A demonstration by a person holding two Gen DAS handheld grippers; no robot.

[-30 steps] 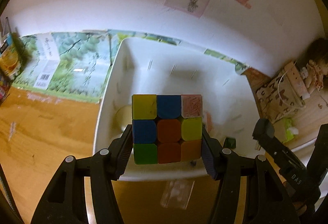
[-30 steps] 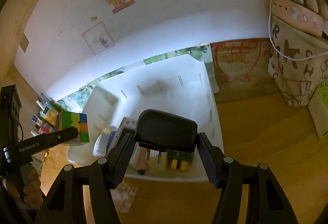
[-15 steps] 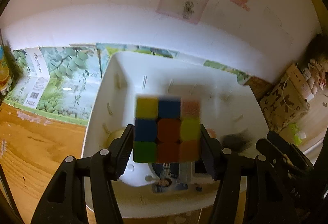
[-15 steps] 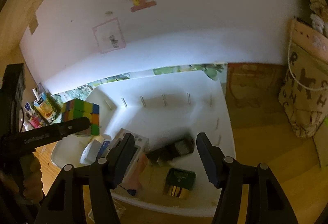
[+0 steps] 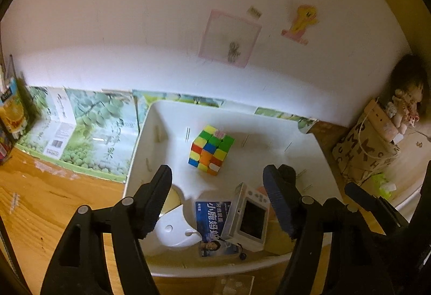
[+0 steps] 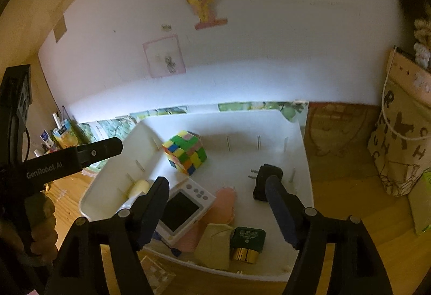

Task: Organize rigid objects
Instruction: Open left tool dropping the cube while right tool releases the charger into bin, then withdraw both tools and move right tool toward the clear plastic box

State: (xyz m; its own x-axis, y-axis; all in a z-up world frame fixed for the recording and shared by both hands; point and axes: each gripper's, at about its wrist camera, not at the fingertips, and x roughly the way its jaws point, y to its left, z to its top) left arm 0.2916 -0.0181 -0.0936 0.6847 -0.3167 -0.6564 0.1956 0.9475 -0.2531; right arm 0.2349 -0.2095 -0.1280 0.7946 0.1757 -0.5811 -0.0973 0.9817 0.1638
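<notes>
Cube [image 5: 211, 150]: yellow, green, orange, blue, red & pink squares. Bin [image 5: 317, 160]: white. Plug [image 6: 265, 181]: black. Small box [image 6: 246, 239]: dark green w/ gold end. Tabletop [image 5: 40, 200]: orange-brown wood. Wall sticker [image 6: 202, 5]: yellow pony, pink base.

Pony sticker [image 6: 200, 5] & pink-framed drawing [image 5: 229, 38] on wall, lettered tote bag [image 6: 404, 144] at rt.

In the bin [image 6: 301, 149], the right tongs [image 6: 216, 210] cover the lower end of the black plug [image 6: 262, 180] and one corner of the small white camera [image 6: 186, 210]. The booklet [image 5: 211, 216] lies half under that camera. The wall drawing [image 5: 229, 38] is too faint to read.
</notes>
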